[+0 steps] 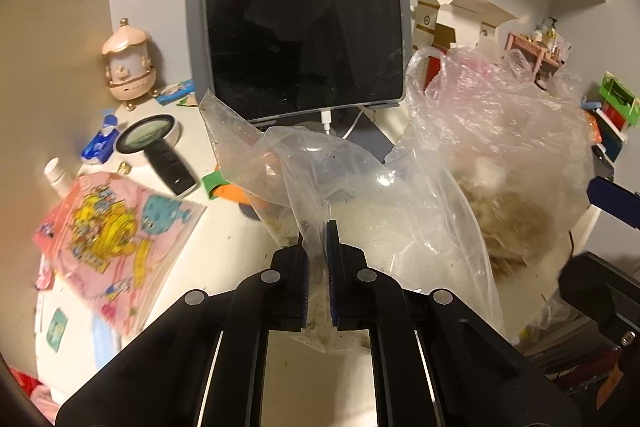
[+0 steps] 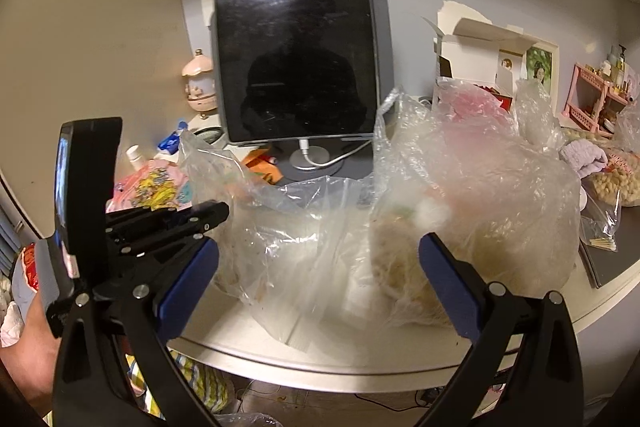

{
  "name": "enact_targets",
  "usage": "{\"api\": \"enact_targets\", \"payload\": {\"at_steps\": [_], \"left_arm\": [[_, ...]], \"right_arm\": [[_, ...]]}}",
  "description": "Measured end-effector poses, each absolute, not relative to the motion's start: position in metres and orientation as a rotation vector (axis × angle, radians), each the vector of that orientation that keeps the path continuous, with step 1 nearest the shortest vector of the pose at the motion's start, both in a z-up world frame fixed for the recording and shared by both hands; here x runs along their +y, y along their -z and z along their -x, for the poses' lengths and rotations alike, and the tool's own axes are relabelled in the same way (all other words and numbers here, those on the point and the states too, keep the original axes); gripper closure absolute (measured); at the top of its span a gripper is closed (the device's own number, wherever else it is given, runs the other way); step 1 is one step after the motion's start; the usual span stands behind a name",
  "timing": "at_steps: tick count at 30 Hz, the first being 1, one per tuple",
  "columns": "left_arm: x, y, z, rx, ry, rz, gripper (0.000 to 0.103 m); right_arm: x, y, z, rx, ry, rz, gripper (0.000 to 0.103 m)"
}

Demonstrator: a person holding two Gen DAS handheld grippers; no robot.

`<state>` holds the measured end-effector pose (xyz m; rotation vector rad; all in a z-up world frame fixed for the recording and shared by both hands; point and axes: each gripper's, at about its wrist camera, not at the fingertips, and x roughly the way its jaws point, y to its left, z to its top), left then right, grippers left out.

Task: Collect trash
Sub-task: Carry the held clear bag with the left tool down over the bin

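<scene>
Tilted downward over the white desk (image 1: 240, 247), the left hand-held gripper (image 1: 318, 247) pinches a crumpled clear plastic bag (image 1: 340, 179); the right hand-held gripper (image 2: 320, 267) is spread wide, empty.

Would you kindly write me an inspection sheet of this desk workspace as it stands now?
Surface: white rounded desk, crumbs near the bags.
Job's things: soiled clear plastic bag; crumpled clear plastic bag of brownish waste beside it.
Clutter: black-handled magnifying glass, pink cartoon pouch, pink carousel ornament.
Grippers: left tongs shut on the soiled bag; right tongs open, empty.
Cables: white charging cable plugged into the dark tablet on a stand.
Surroundings: torn white cardboard box, pink shelf rack.
</scene>
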<state>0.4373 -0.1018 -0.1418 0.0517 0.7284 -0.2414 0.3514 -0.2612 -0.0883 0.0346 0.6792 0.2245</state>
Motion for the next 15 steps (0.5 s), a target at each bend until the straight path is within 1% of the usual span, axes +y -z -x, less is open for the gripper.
{"api": "enact_targets", "payload": {"at_steps": [7,15], "left_arm": [[-0.094,0.129,-0.387,0.702,0.245,-0.075,0.097],[-0.073,0.136,-0.322,0.722,0.250,-0.084,0.097]], "right_arm": [[-0.250,0.084,-0.318,0.676,-0.234,-0.035,0.006],[-0.233,0.091,-0.265,0.705,-0.235,-0.022,0.006]]}}
